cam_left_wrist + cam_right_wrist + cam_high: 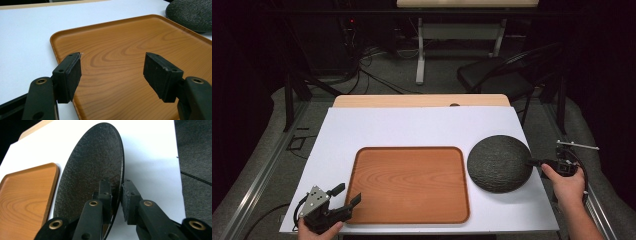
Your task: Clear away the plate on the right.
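Observation:
A round black textured plate (498, 162) lies on the white table cover to the right of a wooden tray (411, 182). My right gripper (532, 162) is shut on the plate's right rim; in the right gripper view its jaws pinch the thin edge of the plate (95, 165), which looks tilted up on that side. My left gripper (348, 196) stands open at the tray's near left corner. In the left gripper view its black fingers (70, 75) straddle the tray's rim (53, 43), nothing between them. The tray (125, 57) is bare.
The white cover (412, 127) lies over a wooden tabletop (422, 100) that shows at the far edge. The plate sits close to the table's right edge. A black chair (499, 75) and cables stand on the floor beyond.

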Motion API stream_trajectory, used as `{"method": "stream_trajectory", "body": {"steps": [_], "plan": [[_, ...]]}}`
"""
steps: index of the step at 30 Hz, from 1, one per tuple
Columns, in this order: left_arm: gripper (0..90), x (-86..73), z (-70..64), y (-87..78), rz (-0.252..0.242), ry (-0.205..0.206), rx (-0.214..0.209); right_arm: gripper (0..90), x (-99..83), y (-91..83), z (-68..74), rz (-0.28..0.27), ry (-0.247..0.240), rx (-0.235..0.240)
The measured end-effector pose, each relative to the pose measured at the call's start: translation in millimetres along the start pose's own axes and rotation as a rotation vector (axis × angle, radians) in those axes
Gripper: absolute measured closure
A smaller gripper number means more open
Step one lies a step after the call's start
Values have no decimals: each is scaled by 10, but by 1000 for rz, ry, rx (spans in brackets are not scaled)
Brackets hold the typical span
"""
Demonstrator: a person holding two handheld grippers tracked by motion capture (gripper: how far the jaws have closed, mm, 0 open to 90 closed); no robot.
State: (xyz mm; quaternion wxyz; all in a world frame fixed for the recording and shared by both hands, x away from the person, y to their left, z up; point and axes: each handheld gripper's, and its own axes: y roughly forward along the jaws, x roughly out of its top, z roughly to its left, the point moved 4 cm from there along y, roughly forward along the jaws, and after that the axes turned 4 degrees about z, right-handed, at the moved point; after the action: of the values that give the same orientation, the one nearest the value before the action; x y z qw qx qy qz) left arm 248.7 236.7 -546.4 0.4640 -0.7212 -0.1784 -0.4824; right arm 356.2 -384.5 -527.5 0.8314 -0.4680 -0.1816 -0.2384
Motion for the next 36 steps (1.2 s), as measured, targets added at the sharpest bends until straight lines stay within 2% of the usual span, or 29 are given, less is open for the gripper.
{"method": "stream_trajectory", "body": {"steps": [3, 4, 12, 15, 20, 23, 27, 32, 33, 36], "plan": [[308, 0, -1, -1, -1, -2, 0, 814, 28, -24, 45, 9, -3, 6], [308, 0, -1, -1, -1, -3, 0, 810, 49, -32, 76, 26, -12, -6], [308, 0, 0, -2, 1, -1, 1, 813, 79, -32, 79, 63, 4, -7], [308, 0, -1, 1, 1, 0, -1, 816, 89, -33, 68, 87, 31, 14], [308, 0, 1, 2, 1, -1, 0, 821, 107, -37, 62, 102, 23, 14], [308, -1, 2, 2, 2, -2, 0, 830, 124, -37, 38, 124, 54, 44], [308, -3, 5, 3, 10, -4, 4, 832, 144, -37, 17, 140, 48, 59], [308, -2, 5, 2, 6, -6, 1, 846, 164, -30, -7, 156, 80, 79], [308, -2, 7, 1, 6, -6, 1, 854, 173, -22, -20, 163, 109, 95], [308, -3, 7, 2, 6, -6, 0, 862, 182, -19, -34, 173, 132, 104]]}}
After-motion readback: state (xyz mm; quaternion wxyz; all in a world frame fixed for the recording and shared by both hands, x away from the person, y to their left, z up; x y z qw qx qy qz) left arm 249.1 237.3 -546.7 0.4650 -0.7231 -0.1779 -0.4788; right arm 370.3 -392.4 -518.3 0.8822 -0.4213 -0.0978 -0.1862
